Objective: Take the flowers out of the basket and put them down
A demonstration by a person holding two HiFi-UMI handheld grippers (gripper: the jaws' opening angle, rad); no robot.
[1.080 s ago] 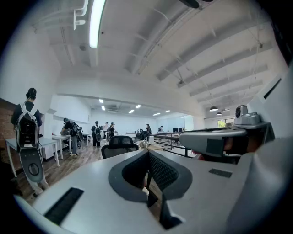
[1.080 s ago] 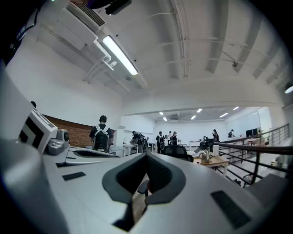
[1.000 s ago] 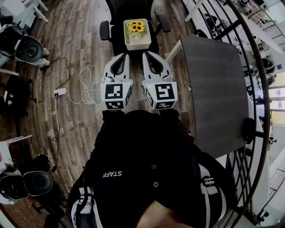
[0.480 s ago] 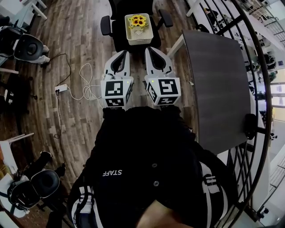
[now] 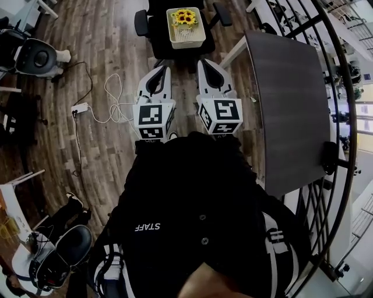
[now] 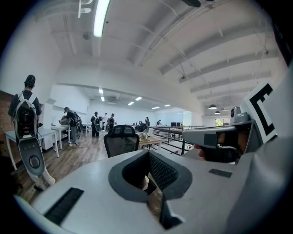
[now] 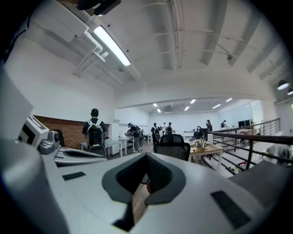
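Over brown plank floor (image 5: 111,52), holding left gripper (image 5: 165,68) and right gripper (image 5: 202,61) closed on nothing, facing yellow sunflowers (image 5: 185,17) sitting in white plastic basket (image 5: 187,37), likely needing reaching, then opening.

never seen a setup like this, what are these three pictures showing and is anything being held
A person wears a camera on the head; that view looks down on two hand-held tongs, the left tongs and the right tongs. The other two pictures come from cameras riding on each pair, looking along its jaws into the office. Both pairs are closed and hold nothing. Ahead, a white basket of yellow flowers sits on a black chair, beside a grey table.
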